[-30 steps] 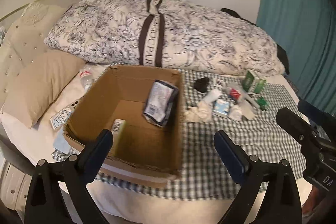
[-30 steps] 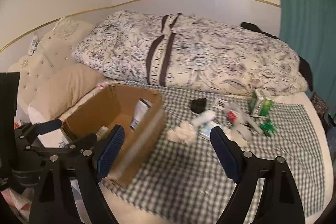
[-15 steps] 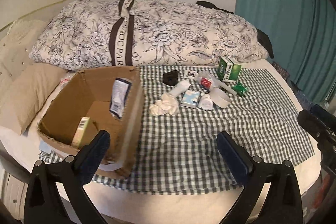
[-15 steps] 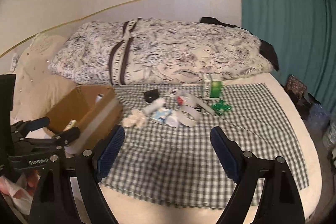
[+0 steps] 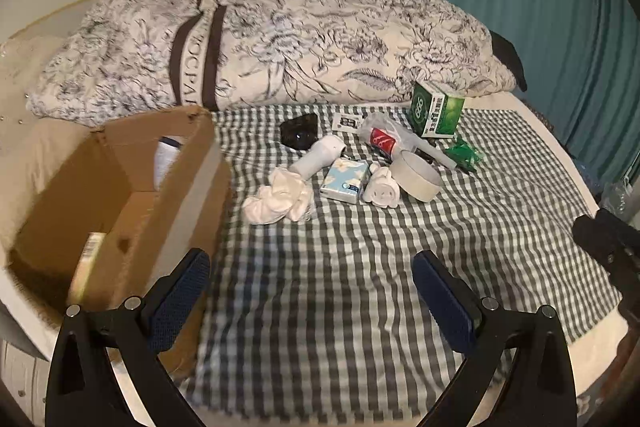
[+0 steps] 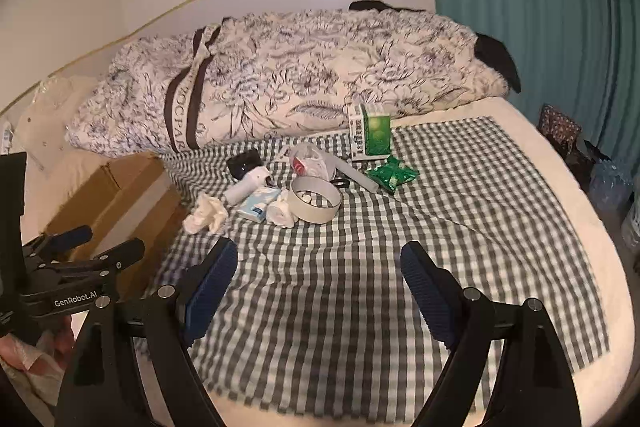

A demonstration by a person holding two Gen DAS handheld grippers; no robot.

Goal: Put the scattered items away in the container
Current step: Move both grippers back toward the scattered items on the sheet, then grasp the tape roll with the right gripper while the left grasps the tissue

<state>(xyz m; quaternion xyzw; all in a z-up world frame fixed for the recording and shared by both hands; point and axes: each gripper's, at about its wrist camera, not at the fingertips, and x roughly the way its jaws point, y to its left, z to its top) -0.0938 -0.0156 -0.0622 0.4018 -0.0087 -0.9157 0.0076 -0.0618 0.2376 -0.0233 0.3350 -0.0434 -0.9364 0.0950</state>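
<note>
Our left tongs [image 5: 310, 285] and right tongs [image 6: 318, 277] both gape wide with nothing between them, over bare checked cloth [image 5: 360, 287]. Just left of the left tongs sits the brown cardboard box [image 5: 120, 195], open-topped, a few things inside. Ahead of both tongs, well apart, lies the clutter: white socks [image 5: 280, 197], tissue pack [image 5: 344, 181], tape roll [image 5: 416, 177], green carton [image 5: 436, 113]. Beyond it lies a flowered duvet [image 5: 300, 39].
</note>
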